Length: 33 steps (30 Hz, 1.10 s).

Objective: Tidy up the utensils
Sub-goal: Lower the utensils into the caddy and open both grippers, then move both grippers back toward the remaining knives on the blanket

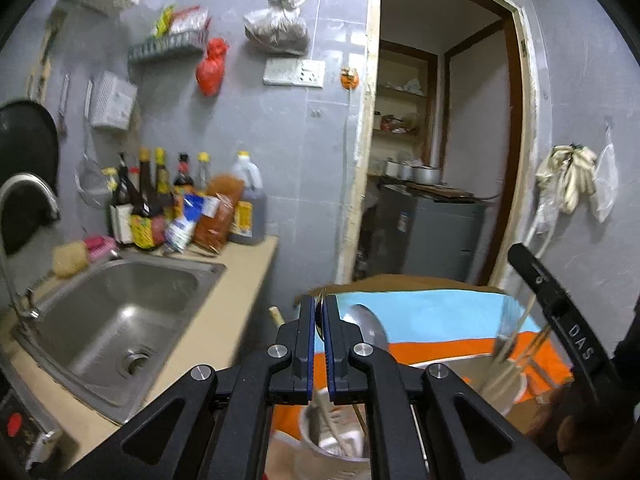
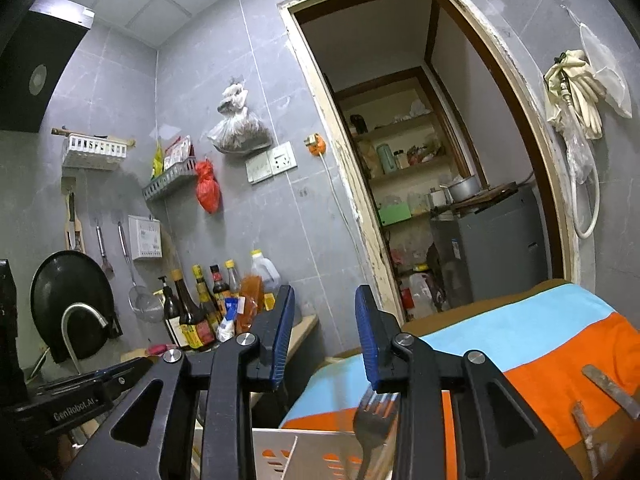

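Left wrist view: left gripper (image 1: pixel 319 312) low centre, its blue-padded fingers (image 1: pixel 307 332) nearly together, clamped on a thin dark utensil handle (image 1: pixel 319 320) poking up in the narrow gap; what kind of utensil it is cannot be told. Just right of the fingers lies a metal ladle (image 1: pixel 366 326), bowl showing, on the blue-and-orange cloth (image 1: pixel 432 312) covering the tabletop. Bottom centre, under the fingers, a steel cup (image 1: pixel 320 440) with pale sticks in it, blurred. Lower right, a white holder (image 1: pixel 506 390) with chopsticks (image 1: pixel 516 336) leaning up and out of it. Part of the right gripper's black body, marked DAS, sits at the right edge. Left half of the frame: steel sink (image 1: pixel 120 312), faucet (image 1: pixel 30 192), sauce bottles (image 1: pixel 160 200) at the back of the beige counter. Right wrist view: right gripper (image 2: pixel 325 336) centre, fingers (image 2: pixel 370 340) wide apart, nothing between them. Below the right-hand finger a metal fork (image 2: pixel 372 420) stands tines up in a white slotted utensil basket (image 2: pixel 304 454) at bottom centre. Lower right, two flat worn metal blades (image 2: pixel 608 390) on the cloth, type unclear. Doorway (image 2: pixel 420 160) with shelves behind, upper centre.
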### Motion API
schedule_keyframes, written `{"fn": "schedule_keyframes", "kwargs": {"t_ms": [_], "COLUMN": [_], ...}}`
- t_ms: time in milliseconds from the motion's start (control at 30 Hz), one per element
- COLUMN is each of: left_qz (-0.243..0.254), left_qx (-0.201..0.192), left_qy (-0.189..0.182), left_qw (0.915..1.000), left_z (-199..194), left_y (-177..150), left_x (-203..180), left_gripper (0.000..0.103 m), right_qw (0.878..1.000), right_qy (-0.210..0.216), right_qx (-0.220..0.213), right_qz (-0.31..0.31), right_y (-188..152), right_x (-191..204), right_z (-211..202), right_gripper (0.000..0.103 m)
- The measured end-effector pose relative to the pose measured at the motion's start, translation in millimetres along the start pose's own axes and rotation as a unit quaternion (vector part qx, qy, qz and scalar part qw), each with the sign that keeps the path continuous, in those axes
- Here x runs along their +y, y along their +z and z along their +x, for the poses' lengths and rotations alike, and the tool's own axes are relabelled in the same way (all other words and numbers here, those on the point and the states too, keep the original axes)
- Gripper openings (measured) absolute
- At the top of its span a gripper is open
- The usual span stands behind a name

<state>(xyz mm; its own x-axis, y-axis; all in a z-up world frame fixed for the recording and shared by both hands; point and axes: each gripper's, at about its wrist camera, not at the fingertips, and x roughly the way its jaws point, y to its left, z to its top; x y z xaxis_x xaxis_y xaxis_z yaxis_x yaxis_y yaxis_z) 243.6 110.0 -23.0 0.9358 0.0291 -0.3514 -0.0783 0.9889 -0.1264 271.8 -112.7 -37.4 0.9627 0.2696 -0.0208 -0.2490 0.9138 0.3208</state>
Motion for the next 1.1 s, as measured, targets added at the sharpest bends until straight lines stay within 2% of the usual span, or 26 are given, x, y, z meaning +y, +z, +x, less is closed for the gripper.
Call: {"fn": "schedule_keyframes", "kwargs": {"t_ms": [100, 200, 333, 367, 433, 500, 567, 600, 667, 867, 1100], "left_qz": [-0.014, -0.024, -0.038, -0.042, -0.044, -0.040, -0.041, -0.041, -0.039, -0.026, 0.000], "left_qx": [0.015, 0.021, 0.023, 0.022, 0.021, 0.016, 0.007, 0.002, -0.007, -0.037, -0.053], "left_qy": [-0.020, -0.033, -0.047, -0.049, -0.054, -0.055, -0.061, -0.064, -0.065, -0.070, -0.068], "left_qw": [0.9996, 0.9990, 0.9979, 0.9977, 0.9974, 0.9976, 0.9973, 0.9971, 0.9971, 0.9965, 0.9963], "left_z": [0, -1, -7, -9, -12, -15, -20, -23, -28, -40, -44], "left_y": [2, 7, 11, 13, 17, 21, 26, 29, 33, 41, 37], "left_x": [2, 3, -1, -3, -8, -15, -24, -30, -41, -82, -134], "left_gripper": [0.006, 0.008, 0.026, 0.029, 0.033, 0.044, 0.058, 0.062, 0.078, 0.099, 0.102], "right_qw": [1.000, 1.000, 0.999, 0.999, 0.998, 0.997, 0.996, 0.995, 0.993, 0.989, 0.984], "right_qy": [-0.010, -0.021, -0.035, -0.039, -0.047, -0.056, -0.066, -0.076, -0.090, -0.111, -0.129], "right_qx": [0.001, 0.003, 0.013, 0.015, 0.016, 0.018, 0.020, 0.021, 0.023, 0.027, 0.026], "right_qz": [-0.006, -0.010, -0.024, -0.028, -0.035, -0.043, -0.053, -0.059, -0.068, -0.098, -0.120], "right_y": [9, 21, 39, 45, 56, 66, 77, 83, 93, 122, 147], "right_x": [-4, -10, -17, -17, -20, -23, -26, -29, -34, -56, -94], "right_z": [-7, -14, -24, -26, -32, -38, -44, -48, -55, -79, -106], "right_gripper": [0.033, 0.044, 0.061, 0.069, 0.077, 0.082, 0.098, 0.102, 0.102, 0.102, 0.102]}}
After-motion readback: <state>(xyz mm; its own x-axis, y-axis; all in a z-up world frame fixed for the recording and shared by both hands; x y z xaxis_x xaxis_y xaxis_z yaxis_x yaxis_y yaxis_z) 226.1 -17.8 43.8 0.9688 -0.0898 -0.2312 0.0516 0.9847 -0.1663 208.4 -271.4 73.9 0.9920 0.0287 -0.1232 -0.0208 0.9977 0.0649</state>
